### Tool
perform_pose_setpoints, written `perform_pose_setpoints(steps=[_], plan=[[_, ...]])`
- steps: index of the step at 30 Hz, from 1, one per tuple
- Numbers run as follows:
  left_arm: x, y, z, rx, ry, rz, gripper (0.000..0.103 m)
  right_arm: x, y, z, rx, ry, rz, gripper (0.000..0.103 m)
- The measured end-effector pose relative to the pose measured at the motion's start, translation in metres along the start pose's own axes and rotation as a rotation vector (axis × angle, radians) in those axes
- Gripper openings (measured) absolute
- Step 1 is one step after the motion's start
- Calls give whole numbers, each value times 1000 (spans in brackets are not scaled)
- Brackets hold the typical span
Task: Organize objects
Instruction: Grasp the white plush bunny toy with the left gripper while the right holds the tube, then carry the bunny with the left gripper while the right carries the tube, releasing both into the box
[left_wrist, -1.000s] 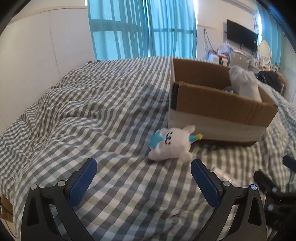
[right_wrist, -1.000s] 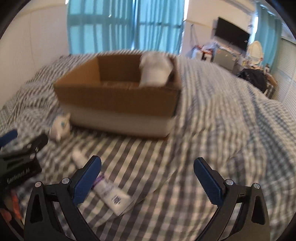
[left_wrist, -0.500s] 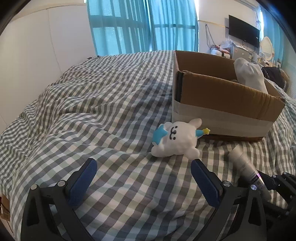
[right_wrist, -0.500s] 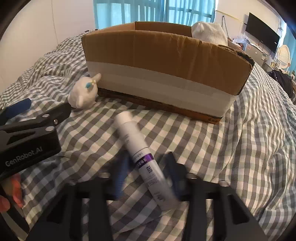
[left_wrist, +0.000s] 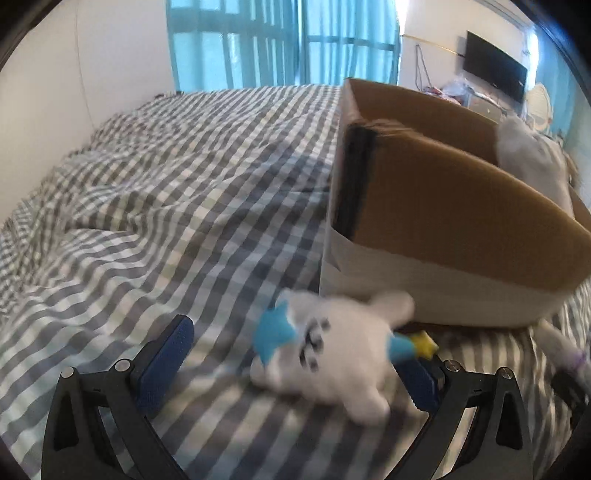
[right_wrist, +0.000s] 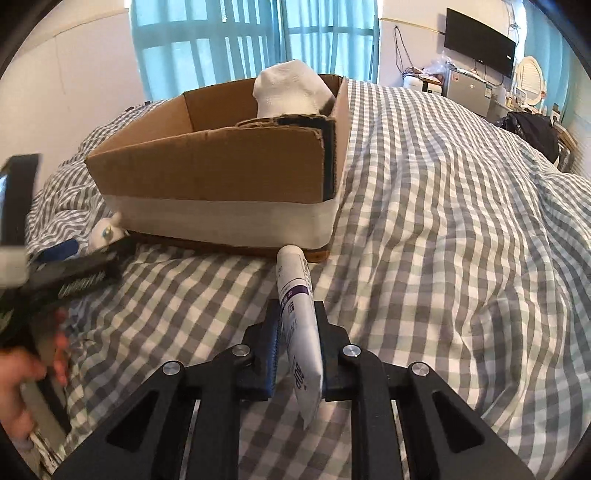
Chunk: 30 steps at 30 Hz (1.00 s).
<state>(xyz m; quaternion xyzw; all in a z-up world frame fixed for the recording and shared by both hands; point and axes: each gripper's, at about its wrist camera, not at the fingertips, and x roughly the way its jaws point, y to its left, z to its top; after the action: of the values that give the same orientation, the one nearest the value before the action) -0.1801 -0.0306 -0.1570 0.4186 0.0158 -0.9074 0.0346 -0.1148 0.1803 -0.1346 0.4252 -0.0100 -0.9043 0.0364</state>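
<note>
A white plush toy (left_wrist: 332, 350) with blue ears lies on the checked bed, right in front of the cardboard box (left_wrist: 443, 206). My left gripper (left_wrist: 295, 363) is open, its fingers on either side of the toy, apart from it. My right gripper (right_wrist: 295, 332) is shut on a white and purple tube (right_wrist: 299, 317), cap pointing at the box (right_wrist: 221, 177). The toy (right_wrist: 105, 232) and the left gripper (right_wrist: 70, 269) show at the left of the right wrist view. A white cloth item (right_wrist: 288, 88) sticks out of the box.
The checked duvet (right_wrist: 443, 221) covers the whole bed, with folds. A white wall (left_wrist: 92, 74) runs along the left. Blue curtains (left_wrist: 277, 44), a wall television (right_wrist: 480, 40) and cluttered furniture stand beyond the bed.
My right gripper has shut on the tube and lifted it off the duvet. My left gripper has moved forward so that the plush toy now lies between its fingers.
</note>
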Motion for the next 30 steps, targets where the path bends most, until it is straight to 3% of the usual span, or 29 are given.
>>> perform_pose_setpoints(steps=[3, 5, 7, 9, 18, 30], plan=[[10, 3, -2, -20, 19, -23, 102, 3, -3, 5, 7, 2, 13, 15], [11, 2, -3, -14, 23, -50, 94, 6, -7, 4, 17, 9, 21, 15], [8, -3, -5, 10, 25, -81, 73, 10, -1, 3, 26, 21, 29, 15], [5, -9, -6, 47, 22, -94, 61, 7, 0, 1, 25, 25, 33, 15], [-35, -17, -16, 77, -9, -139, 60, -16, 1, -3, -2, -1, 16, 15], [-112, -27, -24, 72, -75, -116, 60, -63, 6, 6, 5, -100, -26, 15]])
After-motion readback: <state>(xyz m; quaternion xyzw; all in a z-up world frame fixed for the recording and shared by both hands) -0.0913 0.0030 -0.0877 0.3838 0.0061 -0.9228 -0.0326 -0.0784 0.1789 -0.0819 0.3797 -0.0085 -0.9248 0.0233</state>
